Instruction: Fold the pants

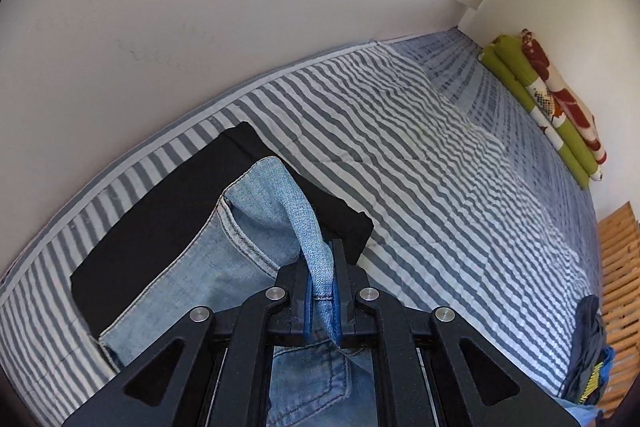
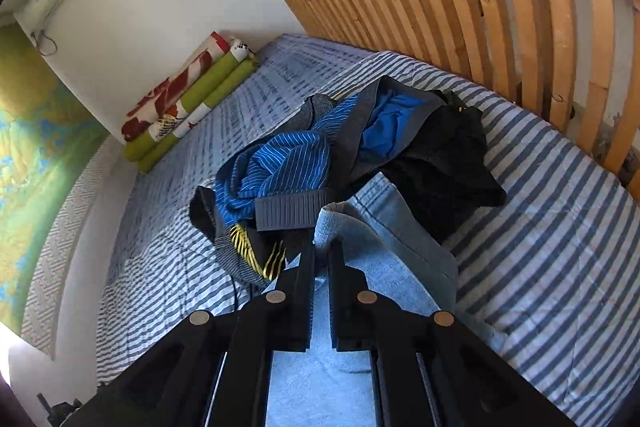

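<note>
Jeans (image 1: 248,211), light blue denim, lifted off a striped bedspread (image 1: 420,155) and held at two points, one in each hand-held tool. Left gripper (image 1: 322,267) pressed together on a narrow twisted band of denim, the cloth rising toward 12 o'clock from between the blue pads, then draping down toward 7 o'clock over a black garment (image 1: 168,211) lying flat near the wall side of the bed. Stitched seam and pocket edge visible at 6 o'clock under the tool. Right gripper (image 2: 321,255) pinched nearly closed on another part of the same denim, with a fold of it standing up just past the fingertips at 12 o'clock and a broad pale panel hanging below at 6 o'clock. Heap of unfolded clothes (image 2: 320,155), blue striped and dark, just beyond at 11 to 1 o'clock; wooden slatted headboard (image 2: 500,7) at 2 o'clock.

Likely step: carrying the gripped end across for a fold, or to a clear spot. Next move probably calls for keeping both pinches firm, holding the cloth taut between them, and laying it flat clear of the heap.
</note>
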The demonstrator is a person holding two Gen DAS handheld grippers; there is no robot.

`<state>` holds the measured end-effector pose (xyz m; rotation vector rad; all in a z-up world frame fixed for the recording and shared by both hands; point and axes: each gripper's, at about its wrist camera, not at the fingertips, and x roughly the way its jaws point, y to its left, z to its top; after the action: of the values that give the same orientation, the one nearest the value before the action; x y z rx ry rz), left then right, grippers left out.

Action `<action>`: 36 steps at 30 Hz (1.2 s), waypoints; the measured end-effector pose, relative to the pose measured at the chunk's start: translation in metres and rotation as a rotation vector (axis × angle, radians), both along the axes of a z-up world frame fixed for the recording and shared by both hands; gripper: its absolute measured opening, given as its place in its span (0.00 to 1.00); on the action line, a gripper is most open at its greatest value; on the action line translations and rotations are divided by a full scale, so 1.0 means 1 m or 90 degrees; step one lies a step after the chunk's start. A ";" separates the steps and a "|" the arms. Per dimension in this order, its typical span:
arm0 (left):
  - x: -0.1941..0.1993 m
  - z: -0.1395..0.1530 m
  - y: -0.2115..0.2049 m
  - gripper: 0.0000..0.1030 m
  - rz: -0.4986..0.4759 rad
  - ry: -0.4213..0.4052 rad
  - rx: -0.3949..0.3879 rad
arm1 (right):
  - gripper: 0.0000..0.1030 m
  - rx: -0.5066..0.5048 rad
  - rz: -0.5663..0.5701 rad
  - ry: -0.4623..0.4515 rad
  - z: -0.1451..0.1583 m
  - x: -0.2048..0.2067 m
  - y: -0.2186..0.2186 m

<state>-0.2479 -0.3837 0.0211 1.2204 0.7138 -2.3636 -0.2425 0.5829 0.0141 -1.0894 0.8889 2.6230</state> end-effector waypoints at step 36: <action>0.117 -0.063 -0.084 0.17 -0.074 -0.059 -0.021 | 0.34 0.093 0.628 -0.053 -0.024 0.113 -0.352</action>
<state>-0.1308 -0.4674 -0.0421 1.3823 0.5874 -2.3822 -0.1296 0.2304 -0.0099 -1.9379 0.0954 3.2236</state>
